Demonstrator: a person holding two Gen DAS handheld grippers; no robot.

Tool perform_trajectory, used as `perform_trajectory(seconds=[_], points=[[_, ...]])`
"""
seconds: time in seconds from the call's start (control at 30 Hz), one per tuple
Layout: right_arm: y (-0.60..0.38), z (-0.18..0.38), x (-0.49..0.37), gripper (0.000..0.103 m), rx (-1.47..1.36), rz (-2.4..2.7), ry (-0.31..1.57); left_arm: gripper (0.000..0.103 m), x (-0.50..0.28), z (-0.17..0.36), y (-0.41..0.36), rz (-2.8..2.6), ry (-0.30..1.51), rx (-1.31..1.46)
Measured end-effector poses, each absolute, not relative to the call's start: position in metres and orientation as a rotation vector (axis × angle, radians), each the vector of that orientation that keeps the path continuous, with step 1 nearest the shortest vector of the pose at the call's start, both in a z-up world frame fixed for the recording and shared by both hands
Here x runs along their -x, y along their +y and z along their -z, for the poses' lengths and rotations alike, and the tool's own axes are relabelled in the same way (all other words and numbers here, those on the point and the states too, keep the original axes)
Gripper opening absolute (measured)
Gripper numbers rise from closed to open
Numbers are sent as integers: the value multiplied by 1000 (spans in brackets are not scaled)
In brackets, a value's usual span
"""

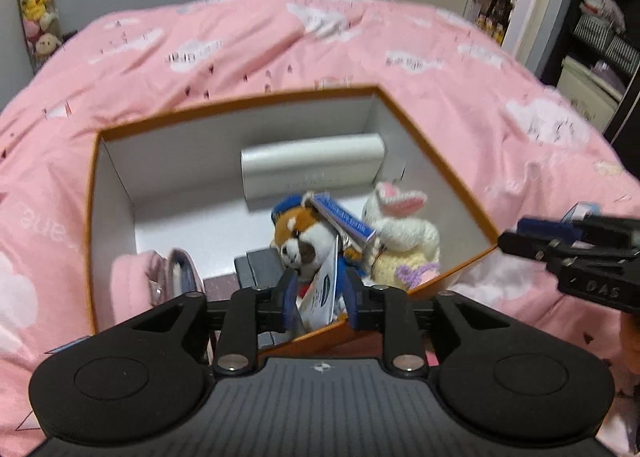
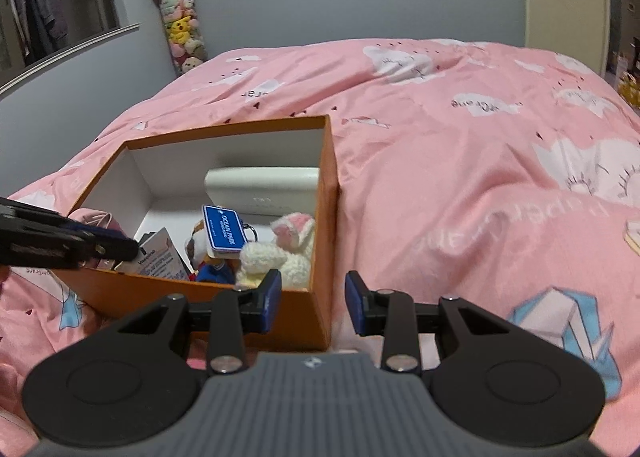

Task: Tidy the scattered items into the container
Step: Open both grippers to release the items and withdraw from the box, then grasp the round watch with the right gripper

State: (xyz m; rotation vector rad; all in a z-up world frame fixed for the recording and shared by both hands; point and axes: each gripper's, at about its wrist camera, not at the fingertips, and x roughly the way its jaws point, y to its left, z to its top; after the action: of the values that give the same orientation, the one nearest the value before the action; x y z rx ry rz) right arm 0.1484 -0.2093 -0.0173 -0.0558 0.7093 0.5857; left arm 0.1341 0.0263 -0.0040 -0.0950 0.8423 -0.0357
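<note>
An orange box (image 1: 236,105) with a white inside stands on the pink duvet. It holds a white case (image 1: 312,169), a red panda plush (image 1: 304,241) with a blue tag (image 2: 225,233), a white crochet bunny (image 1: 400,229), a pink pouch (image 1: 160,277) and a dark grey block (image 1: 260,269). A white printed card (image 1: 324,289) stands loosely between the parted fingers of my left gripper (image 1: 322,297), at the box's near wall; the pads do not press it. My right gripper (image 2: 314,301) is open and empty, just outside the box's near right corner (image 2: 326,297).
The pink duvet (image 2: 460,161) spreads wide to the right of the box. A pale flat item (image 2: 634,237) lies at its far right edge. A tall tube of plush toys (image 2: 180,25) leans on the wall behind. Shelves (image 1: 600,45) stand beside the bed.
</note>
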Motion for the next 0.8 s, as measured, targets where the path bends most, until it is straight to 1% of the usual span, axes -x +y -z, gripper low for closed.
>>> perform_trajectory(seconds=[0.03,0.13,0.27,0.3,0.37,0.4,0.53,0.8], points=[[-212,17,-147,37,52,-578,712,36,-129,-1,25,43,816,93],[-219,17,-140,37,51,-561,723,37,-108,-14,17,96,743,73],[-226,20,-130,37,61,-547,756,38,-86,-19,4,189,718,68],[-228,22,-127,37,63,-545,765,40,-82,-17,2,207,727,69],[-229,26,-120,37,68,-545,790,48,-77,-10,-4,230,754,62],[-229,28,-117,37,70,-546,803,49,-75,-4,-7,240,772,53],[-229,37,-105,37,95,-529,842,49,-74,17,-13,264,863,36],[-210,61,-93,39,287,-497,896,49,-76,38,-16,241,966,36]])
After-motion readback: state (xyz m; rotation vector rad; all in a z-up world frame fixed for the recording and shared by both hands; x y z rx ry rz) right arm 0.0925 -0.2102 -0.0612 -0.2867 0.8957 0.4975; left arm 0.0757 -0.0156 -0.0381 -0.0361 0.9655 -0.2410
